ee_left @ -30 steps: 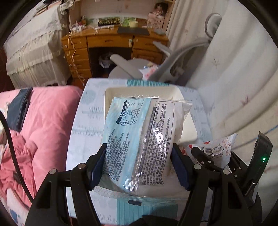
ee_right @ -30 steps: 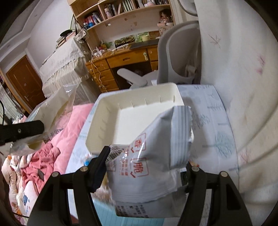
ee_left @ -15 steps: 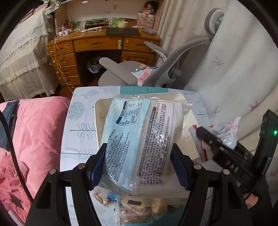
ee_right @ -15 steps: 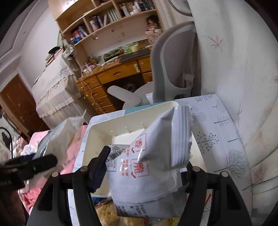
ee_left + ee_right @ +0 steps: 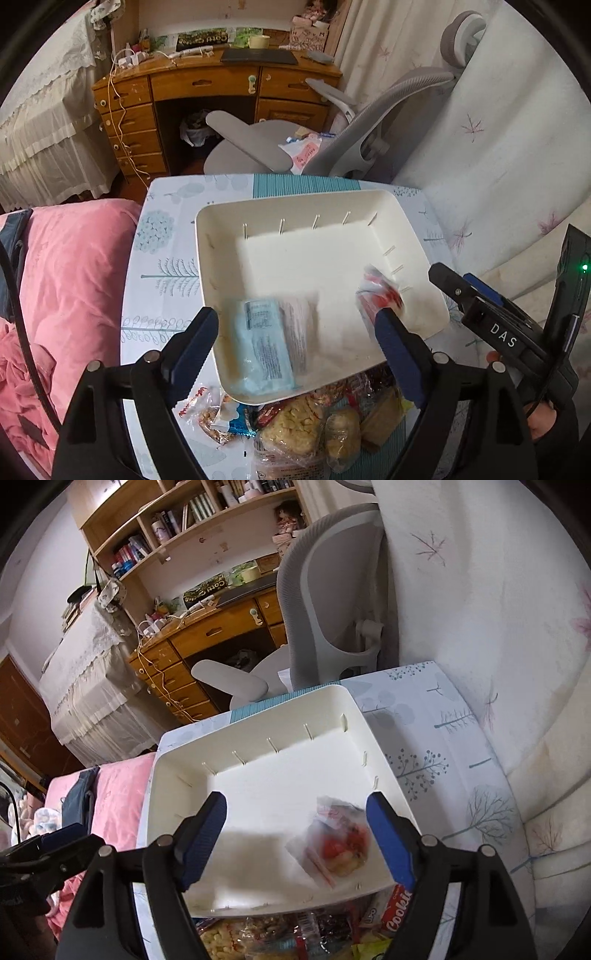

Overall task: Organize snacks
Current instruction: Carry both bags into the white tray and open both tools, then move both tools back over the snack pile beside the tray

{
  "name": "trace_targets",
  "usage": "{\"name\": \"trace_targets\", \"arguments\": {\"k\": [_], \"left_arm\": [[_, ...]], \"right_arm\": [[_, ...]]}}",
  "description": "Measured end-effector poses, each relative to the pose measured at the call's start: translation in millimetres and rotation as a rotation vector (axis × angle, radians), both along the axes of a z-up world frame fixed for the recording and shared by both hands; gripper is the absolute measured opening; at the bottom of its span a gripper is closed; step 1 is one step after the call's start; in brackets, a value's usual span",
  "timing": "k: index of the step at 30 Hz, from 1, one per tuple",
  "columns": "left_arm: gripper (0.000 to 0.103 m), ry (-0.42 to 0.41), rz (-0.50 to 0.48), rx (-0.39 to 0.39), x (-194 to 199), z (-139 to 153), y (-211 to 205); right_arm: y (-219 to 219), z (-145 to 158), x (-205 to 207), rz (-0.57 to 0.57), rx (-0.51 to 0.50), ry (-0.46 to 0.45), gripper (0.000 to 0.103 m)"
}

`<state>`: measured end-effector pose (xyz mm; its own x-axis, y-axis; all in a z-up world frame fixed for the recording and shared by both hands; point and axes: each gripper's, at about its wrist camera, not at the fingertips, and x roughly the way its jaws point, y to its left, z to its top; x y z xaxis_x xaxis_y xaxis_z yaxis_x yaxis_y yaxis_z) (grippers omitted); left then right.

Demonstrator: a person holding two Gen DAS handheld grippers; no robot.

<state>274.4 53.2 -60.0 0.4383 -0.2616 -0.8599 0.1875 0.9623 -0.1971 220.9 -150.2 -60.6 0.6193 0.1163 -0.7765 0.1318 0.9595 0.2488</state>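
Note:
A white plastic bin [image 5: 295, 206] stands on the small table; it also shows in the right wrist view [image 5: 258, 720]. A light blue snack packet [image 5: 264, 347] lies in the bin's near left part. A white and red snack packet [image 5: 380, 295] is in the bin's near right part, blurred; it shows in the right wrist view [image 5: 338, 845] too. My left gripper [image 5: 295, 354] is open and empty above the bin's near edge. My right gripper [image 5: 295, 834] is open and empty above the bin. A pile of loose snack packets [image 5: 314, 421] lies in front of the bin.
The table [image 5: 162, 258] has a tree-print cloth. A pink quilt [image 5: 62, 280] lies to the left. A grey office chair [image 5: 332, 133] and a wooden desk [image 5: 207, 85] stand beyond the table. A white curtain [image 5: 498, 129] hangs on the right.
Both grippers have opened. The light blue packet has dropped from the left gripper into the bin, and the white and red packet has dropped from the right gripper into the bin.

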Motion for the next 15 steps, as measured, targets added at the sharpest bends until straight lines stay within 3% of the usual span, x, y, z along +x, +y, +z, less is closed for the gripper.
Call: {"name": "trace_targets", "arguments": {"k": [7, 15], "left_arm": [[0.086, 0.017, 0.040, 0.002, -19.1, 6.2, 3.3], [0.086, 0.007, 0.093, 0.041, -78.0, 19.2, 4.2]], "right_arm": [[-3.2, 12.7, -22.2, -0.007, 0.017, -0.021, 0.079], [-6.0, 28.1, -66.4, 0.000, 0.037, -0.035, 0.079]]}}
